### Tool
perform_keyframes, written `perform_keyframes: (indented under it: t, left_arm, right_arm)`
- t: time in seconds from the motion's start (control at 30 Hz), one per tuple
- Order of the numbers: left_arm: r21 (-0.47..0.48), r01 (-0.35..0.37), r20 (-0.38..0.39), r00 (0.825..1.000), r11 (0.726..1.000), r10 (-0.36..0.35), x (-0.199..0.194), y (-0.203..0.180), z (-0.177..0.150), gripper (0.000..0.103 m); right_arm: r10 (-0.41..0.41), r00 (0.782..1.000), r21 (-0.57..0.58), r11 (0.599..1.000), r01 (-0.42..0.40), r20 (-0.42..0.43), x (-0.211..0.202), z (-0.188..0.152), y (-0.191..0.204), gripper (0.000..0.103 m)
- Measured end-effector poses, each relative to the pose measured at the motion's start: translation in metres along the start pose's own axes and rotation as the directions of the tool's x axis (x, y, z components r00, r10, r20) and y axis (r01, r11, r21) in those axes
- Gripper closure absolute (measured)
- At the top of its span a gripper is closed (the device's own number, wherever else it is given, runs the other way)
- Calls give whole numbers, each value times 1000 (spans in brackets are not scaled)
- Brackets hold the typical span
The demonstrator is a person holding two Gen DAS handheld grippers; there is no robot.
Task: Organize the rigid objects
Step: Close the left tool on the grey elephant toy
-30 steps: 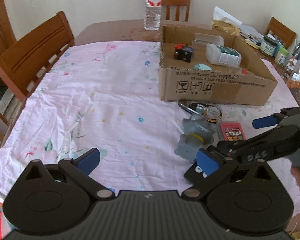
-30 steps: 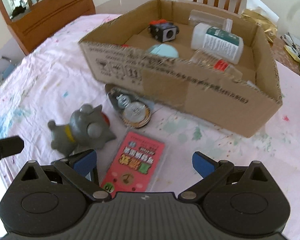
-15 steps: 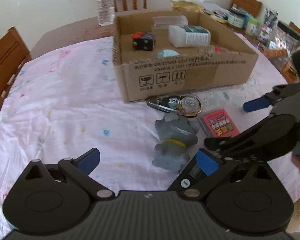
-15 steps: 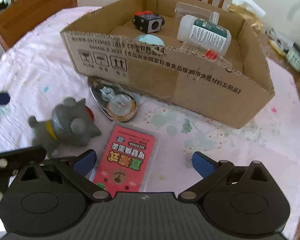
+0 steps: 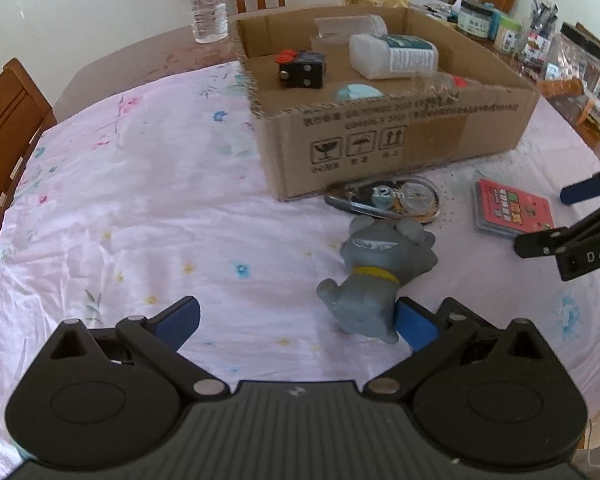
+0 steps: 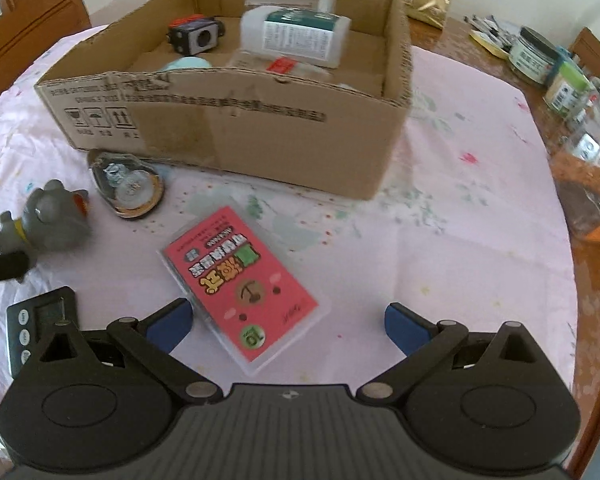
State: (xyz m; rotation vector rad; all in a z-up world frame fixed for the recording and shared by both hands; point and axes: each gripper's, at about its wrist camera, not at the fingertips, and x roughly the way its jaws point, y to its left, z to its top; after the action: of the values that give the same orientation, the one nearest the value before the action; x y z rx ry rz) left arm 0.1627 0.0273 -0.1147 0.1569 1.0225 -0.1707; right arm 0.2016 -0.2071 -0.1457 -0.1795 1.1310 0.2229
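Observation:
A cardboard box (image 5: 400, 140) (image 6: 236, 136) on the pink tablecloth holds a white bottle (image 5: 392, 56), a black cube (image 5: 302, 74) and other items. In front of it lie a grey toy animal (image 5: 376, 276) (image 6: 46, 216), a tape dispenser in clear packaging (image 5: 392, 200) (image 6: 130, 190) and a red card box (image 5: 510, 208) (image 6: 240, 280). My left gripper (image 5: 300, 320) is open, its right finger beside the toy's rear. My right gripper (image 6: 286, 322) is open over the card box's near end; it also shows in the left wrist view (image 5: 580, 216).
A water bottle (image 5: 206, 0) stands behind the box. Jars and packets (image 6: 560, 76) crowd the table's right side. Wooden chairs (image 5: 4, 120) surround the table. A small black device with buttons (image 6: 36, 328) lies near my right gripper's left finger.
Both grippers have shifted right. The left gripper has closed in on the grey toy; the right gripper has moved so the red card box lies between its fingers.

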Motion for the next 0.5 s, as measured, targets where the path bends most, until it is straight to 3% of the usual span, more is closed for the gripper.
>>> perform_keyframes:
  t: [0.3, 0.5]
  left_arm:
    - [36, 9, -39, 999, 999, -8, 1, -2, -3, 1]
    - [33, -29, -55, 998, 999, 30, 11, -9, -6, 1]
  right_arm:
    - [-9, 999, 19, 1000, 8, 33, -1, -6, -8, 0]
    - [-11, 998, 20, 1000, 9, 59, -3, -9, -8, 0]
